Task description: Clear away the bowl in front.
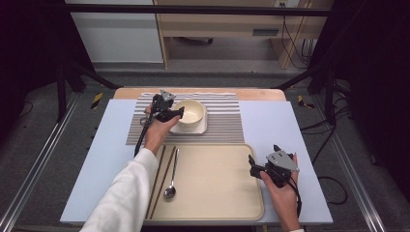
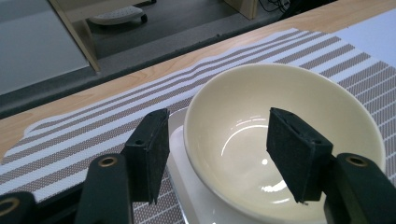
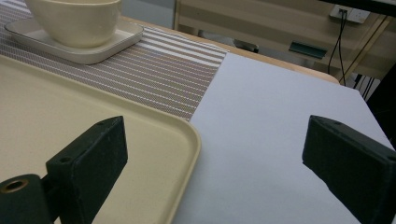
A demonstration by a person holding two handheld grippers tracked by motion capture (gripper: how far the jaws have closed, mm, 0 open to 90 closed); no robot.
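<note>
A cream bowl (image 1: 192, 111) sits on a square white plate (image 1: 189, 129) on the striped placemat (image 1: 223, 121). My left gripper (image 1: 177, 112) reaches over the bowl's left rim. In the left gripper view the bowl (image 2: 280, 88) lies between the jaws of the left gripper (image 2: 217, 144): one jaw stands outside the wall and the other inside, and neither pad presses on it. My right gripper (image 1: 263, 153) hovers open at the right edge of the beige tray (image 1: 212, 183). Its jaws (image 3: 215, 144) straddle the tray's rim (image 3: 194, 135) with nothing between them.
A metal spoon (image 1: 171, 180) and a pair of dark chopsticks (image 1: 161, 181) lie on the tray's left side. A pale blue mat (image 1: 270, 125) covers the table. Black frame posts stand at both sides, and a wooden cabinet stands beyond the far edge.
</note>
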